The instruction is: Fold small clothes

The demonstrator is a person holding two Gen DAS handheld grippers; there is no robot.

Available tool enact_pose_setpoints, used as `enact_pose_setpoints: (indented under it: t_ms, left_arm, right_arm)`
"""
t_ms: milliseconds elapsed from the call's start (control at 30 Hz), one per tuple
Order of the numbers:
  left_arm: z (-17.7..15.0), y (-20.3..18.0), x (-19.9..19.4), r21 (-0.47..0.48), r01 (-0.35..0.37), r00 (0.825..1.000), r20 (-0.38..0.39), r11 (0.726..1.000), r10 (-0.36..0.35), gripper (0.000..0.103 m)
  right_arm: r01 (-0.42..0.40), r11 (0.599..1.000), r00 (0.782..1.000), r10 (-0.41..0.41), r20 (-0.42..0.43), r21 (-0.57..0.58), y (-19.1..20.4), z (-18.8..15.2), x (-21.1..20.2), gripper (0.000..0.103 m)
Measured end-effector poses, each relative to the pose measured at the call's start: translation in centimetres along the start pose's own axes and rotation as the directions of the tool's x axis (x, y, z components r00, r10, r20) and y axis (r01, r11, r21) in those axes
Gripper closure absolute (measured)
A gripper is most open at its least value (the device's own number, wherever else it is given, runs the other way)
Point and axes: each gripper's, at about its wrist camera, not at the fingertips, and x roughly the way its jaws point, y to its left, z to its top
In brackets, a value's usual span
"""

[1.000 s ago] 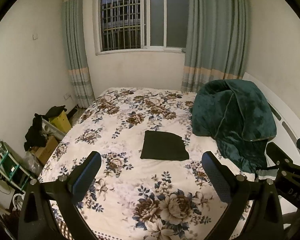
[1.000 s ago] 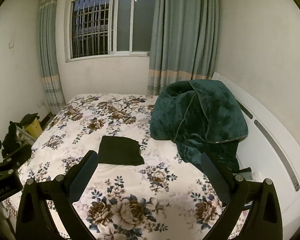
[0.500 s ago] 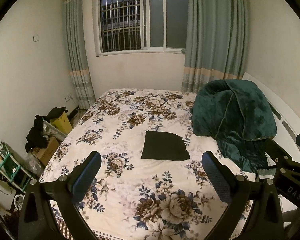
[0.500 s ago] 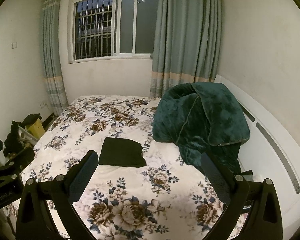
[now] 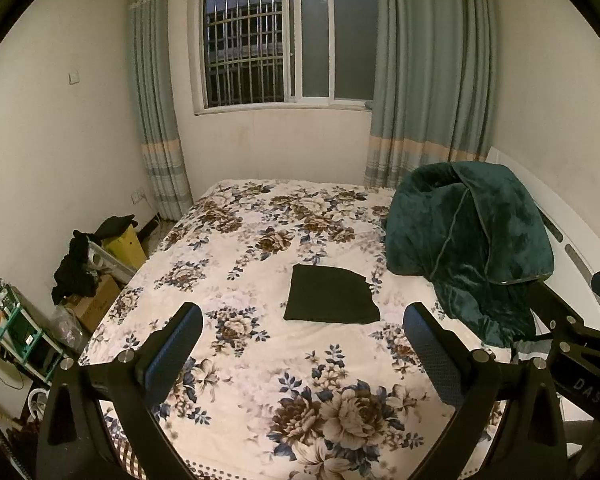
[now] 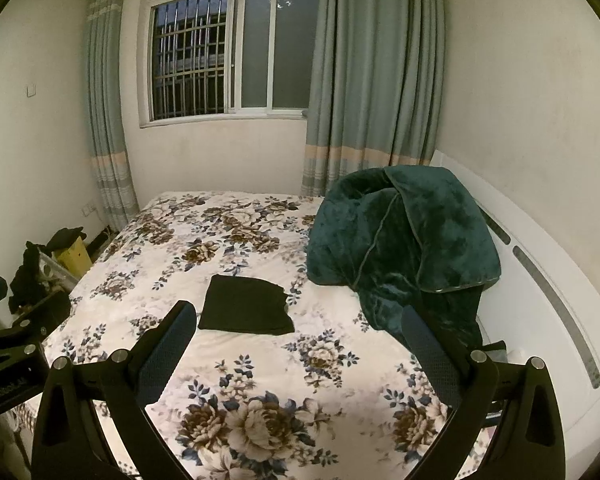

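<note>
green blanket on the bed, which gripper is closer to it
Right. The right gripper hangs open just short of the green blanket's near edge, its right finger overlapping it in view. The left gripper sits further left, facing the folded dark garment.

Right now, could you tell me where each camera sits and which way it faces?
Left wrist: on the left claw, above the bed's near end, facing the window; own open fingers show, right claw at the right edge.
Right wrist: on the right claw, facing likewise; left claw at the left edge.
Both show the black cloth and green blanket.
</note>
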Motion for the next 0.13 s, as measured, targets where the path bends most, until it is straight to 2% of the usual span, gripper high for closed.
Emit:
enact_pose_setpoints:
  t_ms: [133]
  left_arm:
    - [0.22,0.02,-0.33,-0.005,-0.007,1.000,0.001,1.000,0.007,0.000]
  right_arm:
    - [0.003,1.000,1.000,-0.003,-0.001,-0.001,0.01,-0.09,-0.07,0.000]
